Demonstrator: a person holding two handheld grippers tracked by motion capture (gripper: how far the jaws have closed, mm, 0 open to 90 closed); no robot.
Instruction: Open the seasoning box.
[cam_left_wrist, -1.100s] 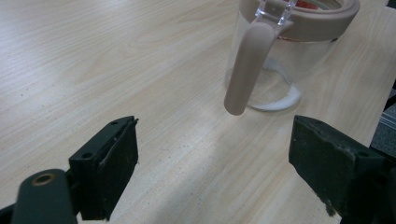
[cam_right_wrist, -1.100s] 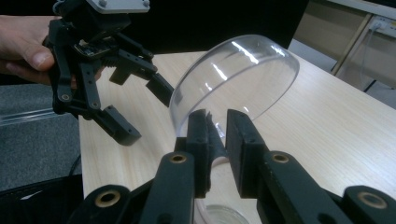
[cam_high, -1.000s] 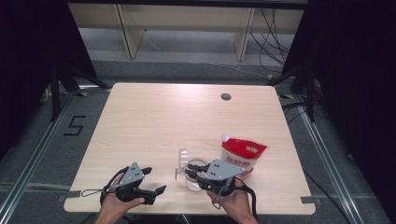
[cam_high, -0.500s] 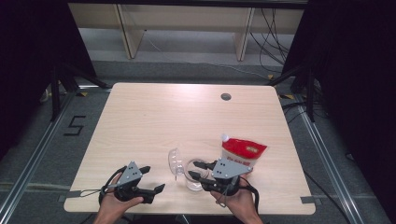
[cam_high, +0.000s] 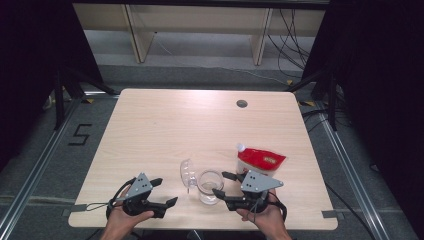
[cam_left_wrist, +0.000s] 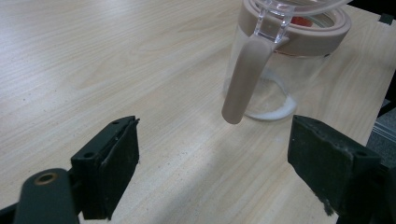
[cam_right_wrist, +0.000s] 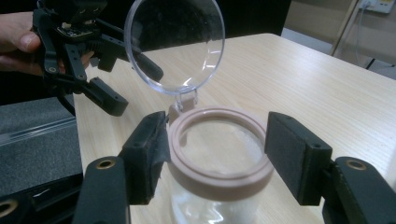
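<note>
Light wood surface (cam_high: 165, 130) in a dim room, dark curtains either side, a shelf unit at the back and cables on the floor behind it. From the high view, a clear glass jar (cam_high: 209, 186) sits near the front edge, roughly in the middle, with its round transparent lid (cam_high: 186, 173) flipped open and standing up on the jar's left. A red and white pouch (cam_high: 260, 160) with a white cap lies just behind and to the right of it. The left gripper (cam_high: 162, 192) is held at the front left, a bit apart from the jar, jaws spread wide with nothing in them. The right gripper (cam_high: 223, 183) is right at the jar from the right side, jaws open and reaching around it.

Left gripper view: both black jaws are wide apart over bare wood, and the jar (cam_left_wrist: 275, 74) stands ahead of them, not touching. Its beige rim band and a beige latch strap (cam_left_wrist: 243, 79) hanging down the side are pretty clear here, with a bit of red visible through the glass.

Right gripper view: the jar's beige rim (cam_right_wrist: 219, 154) sits between the jaws. The left one looks pressed against the rim or nearly so, while the right one stands clear with a gap, so it isn't clamped. The lid (cam_right_wrist: 173, 44) stands upright on its hinge behind, and the other gripper (cam_right_wrist: 88, 60) is off to the upper left in a hand.
</note>
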